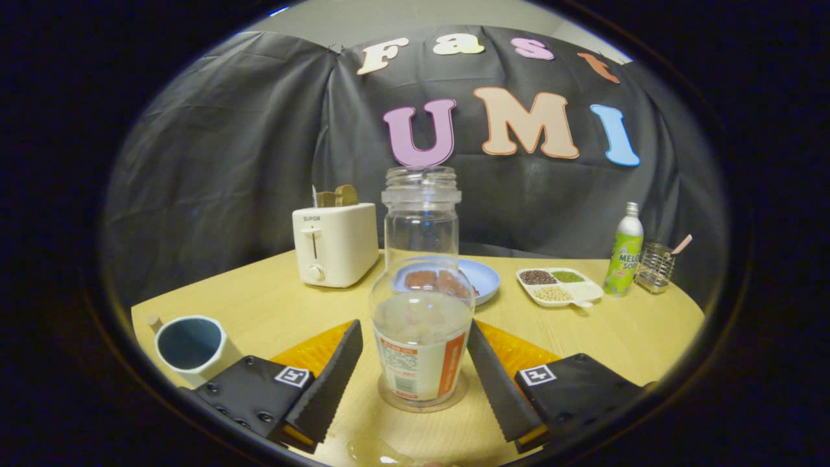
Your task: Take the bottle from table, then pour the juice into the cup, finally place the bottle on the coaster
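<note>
Here the clear, uncapped glass bottle with the orange-and-white label (421, 324) stands upright between the gripper's (414, 326) wide-open fingers, which hold nothing. Its base seems to sit on a clear round coaster (389, 401). The white cup with the blue inside (191, 347) stands outside the left finger. This fits either closing to grasp or release after placing.

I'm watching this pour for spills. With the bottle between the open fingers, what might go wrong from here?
1. The bottle has no cap, so a tilt during lifting may slop juice early.
2. The gripper is open, its fingers flanking the wide lower body; an off-centre squeeze might tip the bottle.
3. The cup stands off beside the left finger, so the loaded bottle must swing sideways, and a wet patch already lies near the fingers.
</note>
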Demonstrator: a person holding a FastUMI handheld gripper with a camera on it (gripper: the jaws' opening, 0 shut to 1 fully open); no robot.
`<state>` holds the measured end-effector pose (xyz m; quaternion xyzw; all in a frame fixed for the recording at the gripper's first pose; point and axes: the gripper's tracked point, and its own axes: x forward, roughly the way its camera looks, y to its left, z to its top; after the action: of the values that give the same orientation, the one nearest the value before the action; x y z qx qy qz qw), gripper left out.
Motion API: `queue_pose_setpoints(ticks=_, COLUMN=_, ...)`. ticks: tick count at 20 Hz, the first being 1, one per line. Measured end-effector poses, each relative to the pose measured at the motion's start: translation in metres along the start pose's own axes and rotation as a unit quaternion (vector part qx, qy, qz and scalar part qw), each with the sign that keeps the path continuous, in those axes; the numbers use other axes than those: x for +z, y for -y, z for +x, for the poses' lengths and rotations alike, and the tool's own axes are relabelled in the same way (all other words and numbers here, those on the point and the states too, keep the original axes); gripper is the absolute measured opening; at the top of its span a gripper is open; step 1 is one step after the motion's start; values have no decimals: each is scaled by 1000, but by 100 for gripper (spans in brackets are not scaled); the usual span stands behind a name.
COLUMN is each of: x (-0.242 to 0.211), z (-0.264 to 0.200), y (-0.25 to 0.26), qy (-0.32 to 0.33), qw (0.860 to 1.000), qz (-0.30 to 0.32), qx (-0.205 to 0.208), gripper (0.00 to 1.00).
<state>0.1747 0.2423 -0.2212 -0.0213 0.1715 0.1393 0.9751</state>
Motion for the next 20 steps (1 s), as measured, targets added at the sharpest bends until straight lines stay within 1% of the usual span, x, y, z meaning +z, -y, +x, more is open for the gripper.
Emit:
queue_pose_setpoints(ticks=7, x=26, z=-36, y=10, qy=25, qw=1000, qz=3, qx=-13, gripper=100)
queue_pose_setpoints(ticks=12, x=42, z=-76, y=19, qy=44, qw=999, qz=8, qx=-27, gripper=100)
queue_pose_setpoints(ticks=16, x=53, z=-110, y=22, qy=50, qw=998, qz=2, qx=-27, gripper=100)
queue_pose_setpoints(ticks=20, x=73, z=-145, y=25, qy=64, qw=997, qz=28, qx=-27, gripper=100)
